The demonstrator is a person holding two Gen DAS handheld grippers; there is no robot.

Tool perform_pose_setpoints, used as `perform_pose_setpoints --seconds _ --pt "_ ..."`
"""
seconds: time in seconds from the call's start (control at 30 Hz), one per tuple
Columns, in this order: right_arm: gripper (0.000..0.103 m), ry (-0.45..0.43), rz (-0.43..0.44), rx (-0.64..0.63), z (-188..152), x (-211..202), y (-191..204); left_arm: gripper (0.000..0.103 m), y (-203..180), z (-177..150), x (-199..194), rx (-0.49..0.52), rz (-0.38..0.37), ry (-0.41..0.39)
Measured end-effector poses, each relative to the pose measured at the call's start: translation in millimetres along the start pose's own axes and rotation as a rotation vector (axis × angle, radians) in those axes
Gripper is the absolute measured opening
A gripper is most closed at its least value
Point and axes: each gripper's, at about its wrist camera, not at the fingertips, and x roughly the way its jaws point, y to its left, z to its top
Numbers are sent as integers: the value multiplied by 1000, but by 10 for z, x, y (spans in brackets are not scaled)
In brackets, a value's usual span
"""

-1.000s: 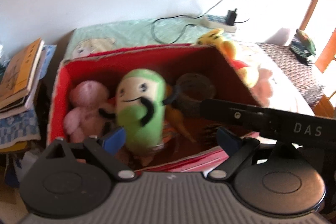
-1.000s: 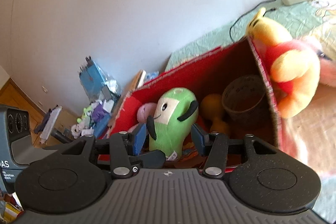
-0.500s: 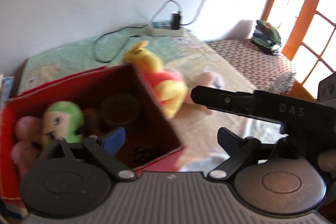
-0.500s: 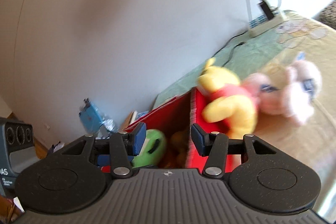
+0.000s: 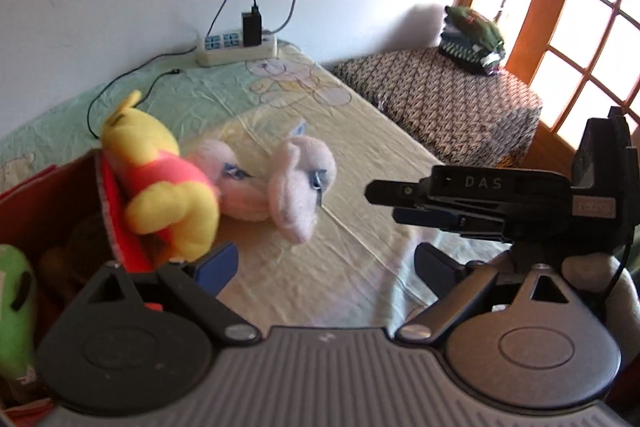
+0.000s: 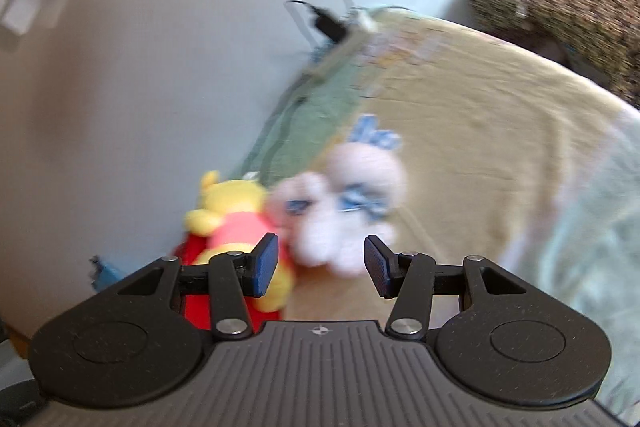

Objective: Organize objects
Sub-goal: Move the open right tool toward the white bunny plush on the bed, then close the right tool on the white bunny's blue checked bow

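A yellow bear plush in a red shirt (image 5: 160,187) leans against the right wall of the red box (image 5: 110,211). Right of it a pink plush (image 5: 280,187) lies on the yellow sheet (image 5: 380,155). A green plush (image 5: 16,307) lies inside the box. My left gripper (image 5: 326,267) is open and empty, short of the pink plush. My right gripper (image 5: 384,203) reaches in from the right, level with that plush. In the blurred right wrist view it (image 6: 320,267) stands open, the pink plush (image 6: 348,203) just beyond its tips and the bear (image 6: 236,219) to their left.
A power strip (image 5: 236,47) with a charger and cables lies at the wall behind the toys. A patterned bench (image 5: 440,107) with folded clothes (image 5: 472,39) stands at the right, beside a wooden-framed window (image 5: 580,7).
Both views have swung right, off the box's inside with the green plush and onto the bear and the pink plush on the sheet. Both grippers stay open and empty.
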Motion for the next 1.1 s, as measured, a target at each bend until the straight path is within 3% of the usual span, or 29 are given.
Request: perform_pose_setpoints --seconds 0.33,0.5,0.83,1.1 --pt "48 102 -9 57 268 237 -557 76 -63 271 564 -22 96 25" --pt "48 150 44 62 352 391 -658 73 -41 379 807 -35 90 43" --pt "48 209 147 71 527 748 -677 51 107 512 1172 -84 46 70" --pt "46 261 205 79 602 1058 -661 51 361 521 1238 -133 57 69"
